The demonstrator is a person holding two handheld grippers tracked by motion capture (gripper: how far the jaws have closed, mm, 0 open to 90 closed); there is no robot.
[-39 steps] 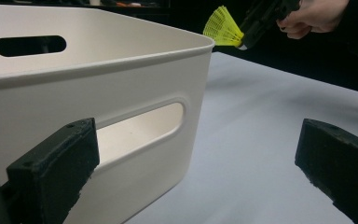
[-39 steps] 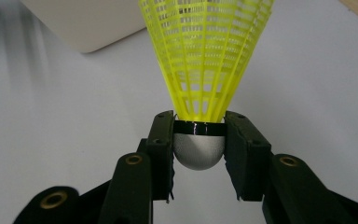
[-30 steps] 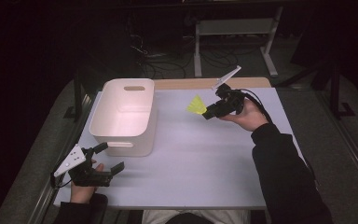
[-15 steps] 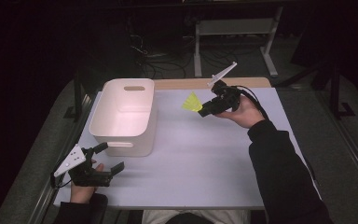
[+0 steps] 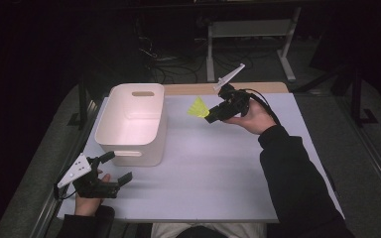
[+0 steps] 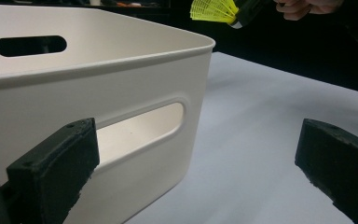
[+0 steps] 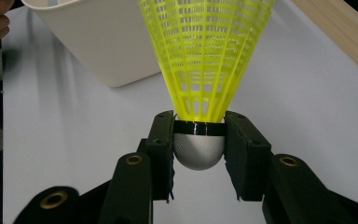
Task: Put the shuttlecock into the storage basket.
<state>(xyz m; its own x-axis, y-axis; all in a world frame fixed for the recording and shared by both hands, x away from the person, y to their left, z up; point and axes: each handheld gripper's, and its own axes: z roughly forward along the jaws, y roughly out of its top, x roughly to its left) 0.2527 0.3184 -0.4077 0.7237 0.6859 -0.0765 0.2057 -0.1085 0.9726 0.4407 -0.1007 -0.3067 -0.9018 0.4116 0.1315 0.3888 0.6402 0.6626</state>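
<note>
A yellow plastic shuttlecock (image 7: 205, 60) with a grey-white cork is clamped by its cork between the pads of my right gripper (image 7: 199, 140). In the high view that gripper (image 5: 211, 115) hovers over the far middle of the table, the shuttlecock (image 5: 197, 107) pointing left toward the white bin (image 5: 129, 130). My left gripper (image 5: 115, 169) rests open at the table's near left corner, just in front of the bin's handle side (image 6: 135, 126). From the left gripper view, the shuttlecock (image 6: 213, 10) is high above the bin's rim.
The white table (image 5: 218, 168) stretches bare between the bin and the right forearm (image 5: 297, 183). A wooden strip (image 5: 198, 89) runs along the far edge. Beyond it stand dark floor cables and a metal stand (image 5: 250, 29).
My right gripper has carried the shuttlecock a little to the left and upward, nearer the bin. The left gripper has stayed where it was.
</note>
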